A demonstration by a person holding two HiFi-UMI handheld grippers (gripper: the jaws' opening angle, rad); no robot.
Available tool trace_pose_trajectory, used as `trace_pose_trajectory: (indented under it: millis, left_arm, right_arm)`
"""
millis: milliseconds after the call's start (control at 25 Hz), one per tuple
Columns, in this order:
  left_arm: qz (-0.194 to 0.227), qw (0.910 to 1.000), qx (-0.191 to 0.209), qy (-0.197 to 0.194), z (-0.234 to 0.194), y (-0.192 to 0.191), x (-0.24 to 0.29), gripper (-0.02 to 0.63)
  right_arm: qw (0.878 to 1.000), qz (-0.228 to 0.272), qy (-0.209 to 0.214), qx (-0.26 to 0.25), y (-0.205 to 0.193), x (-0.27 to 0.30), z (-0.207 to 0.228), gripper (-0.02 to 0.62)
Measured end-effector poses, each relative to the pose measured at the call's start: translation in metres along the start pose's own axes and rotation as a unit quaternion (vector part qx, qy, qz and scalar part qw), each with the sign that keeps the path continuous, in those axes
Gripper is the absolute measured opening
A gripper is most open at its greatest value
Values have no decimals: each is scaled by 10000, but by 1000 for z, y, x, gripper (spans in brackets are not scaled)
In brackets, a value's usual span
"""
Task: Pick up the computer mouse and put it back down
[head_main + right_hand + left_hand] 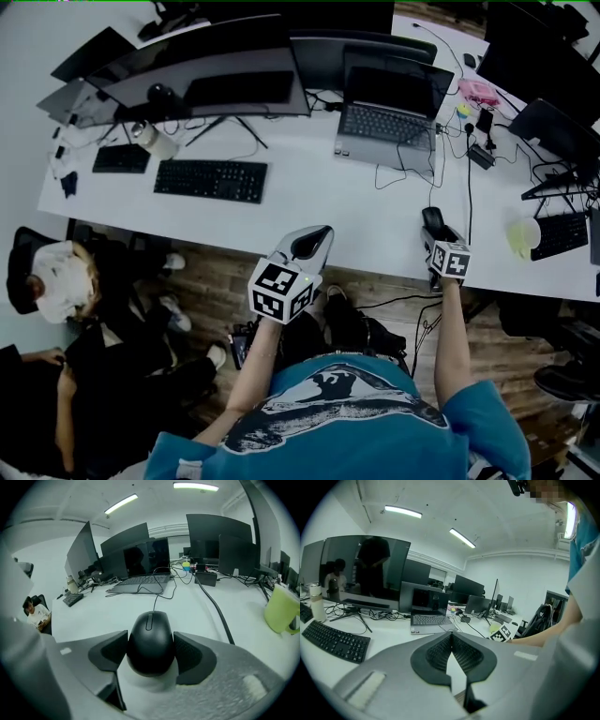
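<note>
Right gripper view: right gripper point(150, 654) fingers pinch the computer mouse point(151, 637) between them, low on the bench point(197, 616); settle its base flat before parting them evenly; left gripper point(451, 645) fingers together, empty.

Left gripper point(451, 641) hovers above the white desk point(393, 632), jaws pressed together, nothing between them. Beyond: black keyboard point(333, 641) at left, open laptop point(425, 610) straight ahead, a forearm point(534, 639) reaching in at right.
</note>
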State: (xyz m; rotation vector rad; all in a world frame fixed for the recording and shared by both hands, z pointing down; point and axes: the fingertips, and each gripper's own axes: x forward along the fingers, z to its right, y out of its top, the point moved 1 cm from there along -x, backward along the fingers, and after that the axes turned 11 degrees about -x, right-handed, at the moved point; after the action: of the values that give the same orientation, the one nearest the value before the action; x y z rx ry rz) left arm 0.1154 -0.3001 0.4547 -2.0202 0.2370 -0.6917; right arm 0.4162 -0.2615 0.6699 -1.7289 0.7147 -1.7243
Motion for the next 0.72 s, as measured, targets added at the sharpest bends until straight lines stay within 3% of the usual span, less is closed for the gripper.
trace_pose_trajectory:
  millis: [120, 360, 560, 720]
  left_arm:
    - [-56, 10000, -59, 56, -1, -7, -2, 12]
    - [-16, 9994, -257, 233, -10, -19, -9, 12]
    - [88, 9985, -390, 364, -15, -26, -18, 12]
    - [232, 9977, -419, 487, -17, -29, -37, 12]
  right_arm:
    - [9999, -26, -93, 102, 2, -2, -1, 377]
    - [9992, 343, 110, -177, 27, -27, -15, 382]
    - [9919, 916, 728, -485, 72, -49, -60, 328]
    - [9781, 1434, 1318, -734, 109, -66, -119, 267]
